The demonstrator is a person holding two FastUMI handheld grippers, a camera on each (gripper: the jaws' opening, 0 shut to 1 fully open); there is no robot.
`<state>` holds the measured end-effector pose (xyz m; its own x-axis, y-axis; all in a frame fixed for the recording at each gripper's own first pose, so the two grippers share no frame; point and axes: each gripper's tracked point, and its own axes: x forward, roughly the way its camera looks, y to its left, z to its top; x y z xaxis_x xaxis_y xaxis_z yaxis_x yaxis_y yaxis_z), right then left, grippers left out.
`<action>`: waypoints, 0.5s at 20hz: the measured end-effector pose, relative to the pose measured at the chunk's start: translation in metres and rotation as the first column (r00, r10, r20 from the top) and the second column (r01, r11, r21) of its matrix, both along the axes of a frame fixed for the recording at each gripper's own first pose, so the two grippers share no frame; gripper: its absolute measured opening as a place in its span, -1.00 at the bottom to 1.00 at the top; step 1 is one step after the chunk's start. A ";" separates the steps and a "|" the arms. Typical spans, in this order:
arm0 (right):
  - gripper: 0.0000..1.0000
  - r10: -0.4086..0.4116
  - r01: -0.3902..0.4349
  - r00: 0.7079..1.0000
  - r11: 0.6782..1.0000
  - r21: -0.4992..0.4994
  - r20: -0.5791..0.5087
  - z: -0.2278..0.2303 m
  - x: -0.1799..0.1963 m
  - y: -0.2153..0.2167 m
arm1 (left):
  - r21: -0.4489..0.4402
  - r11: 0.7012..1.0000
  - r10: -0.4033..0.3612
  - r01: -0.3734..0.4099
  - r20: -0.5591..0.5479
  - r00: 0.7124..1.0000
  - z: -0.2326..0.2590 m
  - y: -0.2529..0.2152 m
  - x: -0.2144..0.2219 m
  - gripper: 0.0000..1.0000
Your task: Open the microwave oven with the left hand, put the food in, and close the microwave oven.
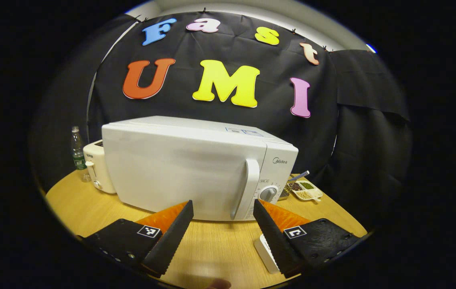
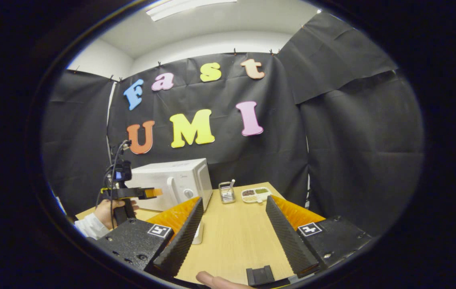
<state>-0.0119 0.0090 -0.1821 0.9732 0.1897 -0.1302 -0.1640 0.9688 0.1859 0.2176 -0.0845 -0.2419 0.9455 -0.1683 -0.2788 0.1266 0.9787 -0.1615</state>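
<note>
The white microwave (image 1: pixel 179 168) stands on the round wooden table (image 1: pixel 215 241) with its door shut; the vertical handle (image 1: pixel 249 188) is beside the control knob (image 1: pixel 268 194). My left gripper (image 1: pixel 223 202) is open just in front of the door, its fingers either side of the handle area, touching nothing. A white flat object (image 1: pixel 266 253) lies on the table by its right finger; its contents are hidden. In the right gripper view the microwave (image 2: pixel 175 182) is farther off, with the hand-held left gripper (image 2: pixel 153 193) in front of it. My right gripper (image 2: pixel 234 199) is open and empty above the table.
A white toaster (image 1: pixel 95 168) and a plastic bottle (image 1: pixel 78 154) stand left of the microwave. A divided snack tray (image 1: pixel 306 192) and a metal holder (image 2: pixel 226 192) sit to its right. A small black block (image 2: pixel 260 276) lies at the near table edge.
</note>
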 end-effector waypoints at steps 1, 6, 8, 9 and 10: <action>0.99 0.002 -0.002 1.000 1.000 -0.007 -0.001 0.002 -0.002 0.004 | 0.027 0.999 0.020 -0.021 0.015 1.000 0.007 0.009 -0.009 0.89; 0.99 -0.014 0.014 1.000 0.998 -0.053 -0.005 0.013 0.002 0.010 | 0.035 0.999 0.023 -0.024 0.032 0.999 0.040 0.026 -0.056 0.87; 0.99 -0.023 0.022 1.000 0.997 -0.068 -0.012 0.016 0.007 0.012 | 0.019 0.999 0.024 -0.025 0.046 0.999 0.056 0.035 -0.076 0.87; 0.99 -0.025 0.024 0.999 0.997 -0.077 -0.019 0.016 0.008 0.014 | 0.019 0.999 0.026 -0.027 0.050 0.998 0.065 0.039 -0.087 0.87; 0.99 -0.025 0.023 1.000 0.996 -0.086 -0.019 0.019 0.009 0.015 | 0.025 0.999 0.029 -0.031 0.062 0.998 0.074 0.045 -0.099 0.87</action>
